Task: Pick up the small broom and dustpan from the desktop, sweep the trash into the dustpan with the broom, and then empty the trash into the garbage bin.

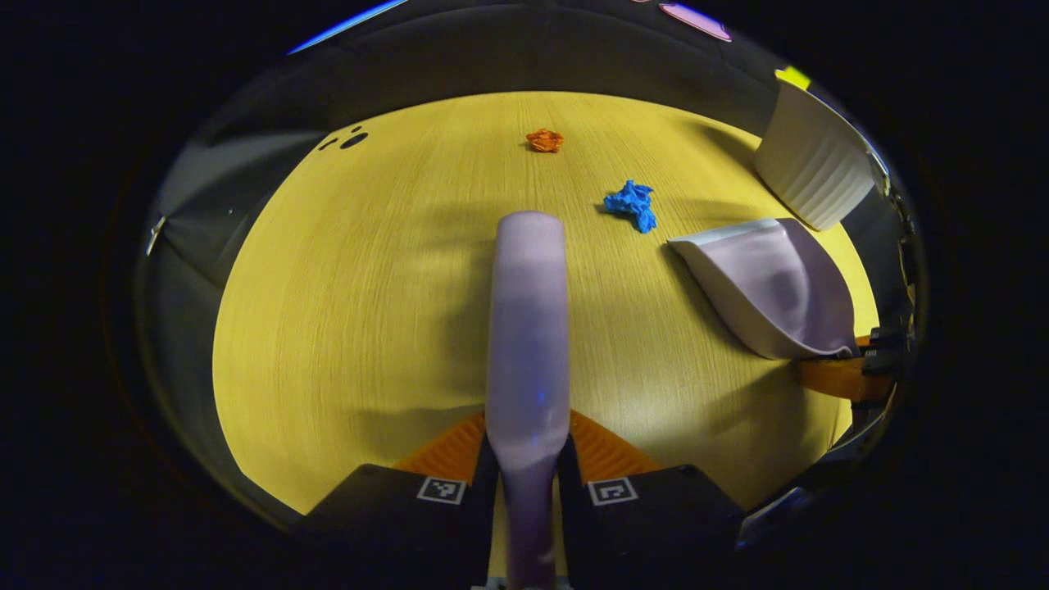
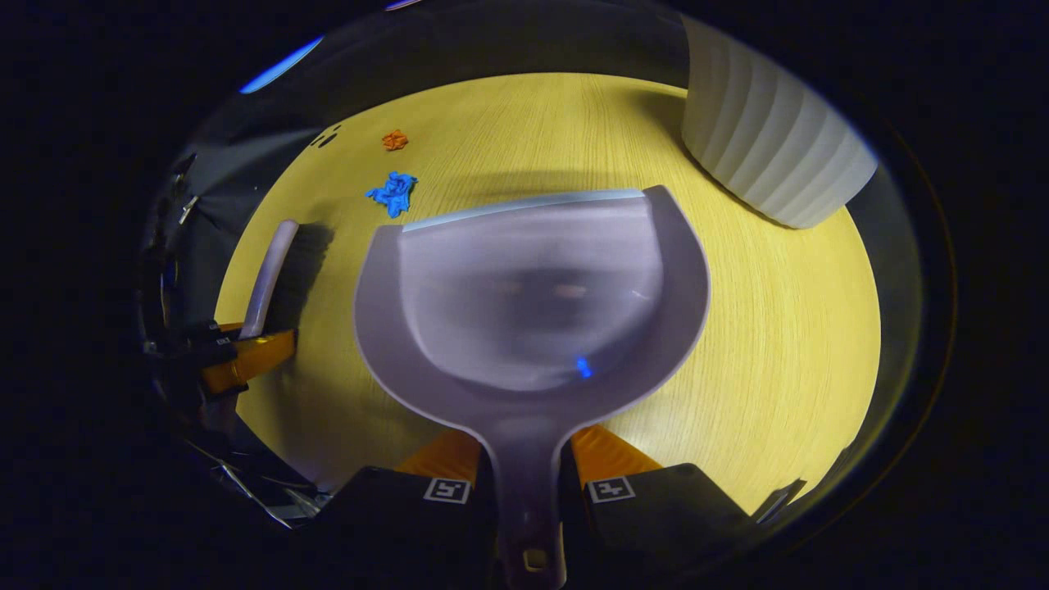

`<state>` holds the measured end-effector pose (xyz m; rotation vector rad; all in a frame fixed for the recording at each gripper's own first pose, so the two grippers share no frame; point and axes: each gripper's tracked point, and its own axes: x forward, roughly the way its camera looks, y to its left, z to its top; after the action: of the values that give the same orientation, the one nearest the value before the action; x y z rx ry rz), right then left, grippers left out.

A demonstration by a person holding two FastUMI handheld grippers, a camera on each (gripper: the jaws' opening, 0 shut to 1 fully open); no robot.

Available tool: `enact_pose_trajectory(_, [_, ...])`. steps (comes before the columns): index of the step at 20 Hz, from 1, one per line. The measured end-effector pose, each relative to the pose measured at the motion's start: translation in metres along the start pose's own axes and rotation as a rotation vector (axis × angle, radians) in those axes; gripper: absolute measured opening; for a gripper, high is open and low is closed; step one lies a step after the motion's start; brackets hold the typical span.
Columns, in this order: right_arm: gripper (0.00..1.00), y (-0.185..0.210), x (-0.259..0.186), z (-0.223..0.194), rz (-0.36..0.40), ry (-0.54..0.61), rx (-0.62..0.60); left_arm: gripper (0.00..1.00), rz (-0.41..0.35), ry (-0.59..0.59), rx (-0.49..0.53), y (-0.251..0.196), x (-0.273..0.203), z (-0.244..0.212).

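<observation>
My left gripper (image 1: 529, 459) is shut on the handle of the small lilac broom (image 1: 529, 328), which points forward over the yellow desktop (image 1: 344, 328). The lilac dustpan (image 2: 533, 295) sits in my right gripper (image 2: 529, 471), whose fingers press on its handle. In the left gripper view the dustpan (image 1: 766, 287) hangs at the right, held above the desk. A blue crumpled paper (image 1: 633, 205) lies just left of the pan's lip, and an orange crumpled paper (image 1: 545, 140) lies farther back. The right gripper view shows the broom (image 2: 266, 279) at the left, with the blue paper (image 2: 393, 192) and orange paper (image 2: 395, 140) beyond.
A white ribbed garbage bin (image 2: 770, 139) stands at the desk's far right corner, also seen as the bin (image 1: 811, 160) in the left gripper view. Small dark marks (image 1: 348, 141) sit near the far left edge. The desk's edges drop off to dark booth walls.
</observation>
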<state>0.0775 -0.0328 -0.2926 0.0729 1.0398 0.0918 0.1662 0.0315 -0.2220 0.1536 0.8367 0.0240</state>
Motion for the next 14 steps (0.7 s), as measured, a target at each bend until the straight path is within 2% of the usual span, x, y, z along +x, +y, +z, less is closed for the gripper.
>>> enact_pose_trajectory(2, [0.37, 0.000, -0.001, 0.000, 0.010, 0.000, -0.003, 0.36, -0.001, -0.023, -0.009, 0.001, 0.000, 0.001])
enact_pose_trajectory(3, [0.33, 0.000, -0.001, 0.000, 0.015, 0.000, -0.008, 0.36, 0.000, -0.037, -0.021, 0.002, -0.001, 0.003])
enact_pose_trajectory(5, [0.37, 0.000, -0.001, 0.000, 0.027, -0.002, -0.015, 0.29, 0.019, -0.085, -0.069, 0.009, -0.002, 0.006])
enact_pose_trajectory(7, [0.37, 0.000, -0.002, 0.000, 0.038, -0.003, -0.019, 0.27, 0.012, -0.093, -0.115, 0.012, -0.004, 0.007])
enact_pose_trajectory(8, [0.34, 0.001, -0.001, 0.000, 0.040, -0.005, -0.026, 0.27, 0.013, -0.094, -0.118, 0.015, -0.003, 0.011])
enact_pose_trajectory(11, [0.33, 0.001, -0.002, 0.000, 0.048, -0.001, -0.050, 0.25, 0.024, -0.117, -0.065, 0.027, -0.011, 0.033])
enact_pose_trajectory(12, [0.37, 0.002, -0.002, -0.001, 0.052, 0.002, -0.058, 0.25, 0.027, -0.124, -0.041, 0.031, -0.012, 0.042])
enact_pose_trajectory(14, [0.37, 0.000, -0.003, -0.002, 0.053, 0.015, -0.077, 0.25, 0.039, -0.129, -0.016, 0.039, -0.012, 0.061])
